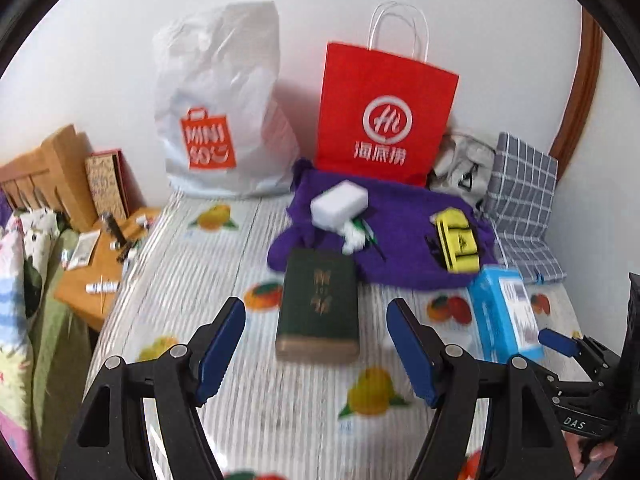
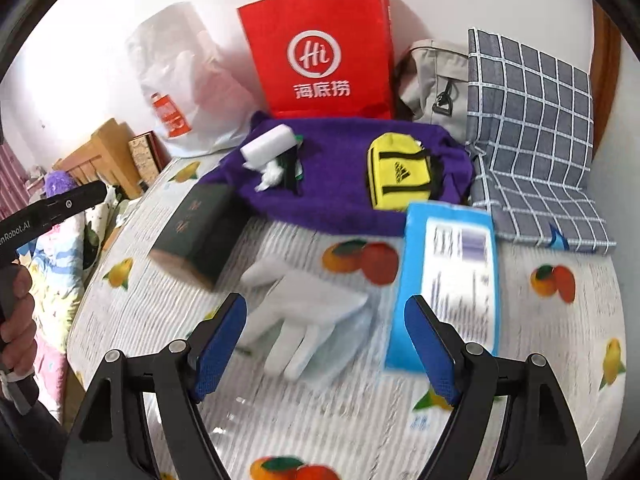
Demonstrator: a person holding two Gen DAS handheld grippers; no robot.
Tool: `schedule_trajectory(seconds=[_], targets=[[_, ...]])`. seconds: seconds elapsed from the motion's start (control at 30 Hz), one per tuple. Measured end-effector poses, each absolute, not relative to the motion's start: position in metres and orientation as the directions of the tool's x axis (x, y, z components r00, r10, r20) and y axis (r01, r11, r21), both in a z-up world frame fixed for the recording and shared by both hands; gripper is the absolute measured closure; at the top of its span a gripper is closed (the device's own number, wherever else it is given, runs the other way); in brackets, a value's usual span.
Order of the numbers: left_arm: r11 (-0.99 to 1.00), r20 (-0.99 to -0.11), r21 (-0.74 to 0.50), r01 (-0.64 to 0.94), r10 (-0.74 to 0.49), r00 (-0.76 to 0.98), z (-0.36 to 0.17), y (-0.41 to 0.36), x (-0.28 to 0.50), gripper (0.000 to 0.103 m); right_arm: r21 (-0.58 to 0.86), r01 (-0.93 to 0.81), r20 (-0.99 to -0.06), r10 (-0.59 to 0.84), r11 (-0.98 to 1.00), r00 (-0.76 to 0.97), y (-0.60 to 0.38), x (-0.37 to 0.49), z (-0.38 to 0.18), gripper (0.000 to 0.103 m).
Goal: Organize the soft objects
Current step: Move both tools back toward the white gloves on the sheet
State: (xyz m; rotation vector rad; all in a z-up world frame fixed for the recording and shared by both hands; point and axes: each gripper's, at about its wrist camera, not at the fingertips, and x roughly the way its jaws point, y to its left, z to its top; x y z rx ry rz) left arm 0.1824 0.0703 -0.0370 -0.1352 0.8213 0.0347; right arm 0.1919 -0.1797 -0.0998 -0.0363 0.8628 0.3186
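Both grippers, left (image 1: 316, 354) and right (image 2: 326, 350), gape empty; right lines up on the glove (image 2: 304, 312) mid-bed; next, descend and pinch.

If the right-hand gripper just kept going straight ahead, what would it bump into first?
Most likely the white glove, lying on the bed just ahead of the right gripper and its open jaws. Depth is hard to judge.

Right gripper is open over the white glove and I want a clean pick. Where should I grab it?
Take the white glove across its broad pale palm, not the fingers. It lies flat on the bedsheet, fingers pointing toward the right gripper, so come straight down from above; the blue box crowds its right side, so stay left of it.
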Motion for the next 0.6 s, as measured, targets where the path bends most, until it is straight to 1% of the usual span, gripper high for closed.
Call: schedule_trajectory(seconds=[0.1, 0.13, 0.17, 0.23, 0.43, 0.5, 0.53, 0.6], targets=[[0.988, -0.749, -0.108, -0.106, -0.011, 0.662, -0.051, 0.074, 0.167, 0.032, 0.060, -0.289, -0.741, 0.237, 0.955, 0.628, -0.173, 0.176, -0.112, 0.025], [0.987, -0.754, -0.115, -0.109, -0.015, 0.656, -0.057, 0.076, 0.161, 0.032, 0.044, -0.286, -0.743, 0.223, 0.957, 0.631, -0.170, 0.173, -0.117, 0.030], [0.986, -0.760, -0.124, -0.114, -0.021, 0.649, -0.063, 0.078, 0.156, 0.032, 0.034, -0.287, -0.747, 0.215, 0.957, 0.629, -0.167, 0.172, -0.122, 0.039], [0.983, -0.770, -0.137, -0.120, -0.029, 0.637, -0.073, 0.082, 0.148, 0.032, 0.030, -0.302, -0.759, 0.218, 0.953, 0.613, -0.161, 0.174, -0.131, 0.045], [0.978, -0.777, -0.159, -0.132, -0.041, 0.629, -0.094, 0.094, 0.138, 0.032, 0.020, -0.343, -0.761, 0.237, 0.939, 0.604, -0.138, 0.193, -0.149, 0.044], [0.976, -0.780, -0.172, -0.135, -0.051, 0.624, -0.099, 0.099, 0.138, 0.032, 0.022, -0.336, -0.762, 0.233, 0.942, 0.604, -0.131, 0.205, -0.153, 0.041], [0.975, -0.780, -0.176, -0.137, -0.053, 0.624, -0.101, 0.102, 0.138, 0.032, 0.026, -0.336, -0.763, 0.236, 0.942, 0.601, -0.128, 0.211, -0.156, 0.037], [0.973, -0.779, -0.182, -0.141, -0.055, 0.625, -0.104, 0.106, 0.139, 0.032, 0.025, -0.329, -0.773, 0.227, 0.944, 0.592, -0.123, 0.220, -0.162, 0.035]])
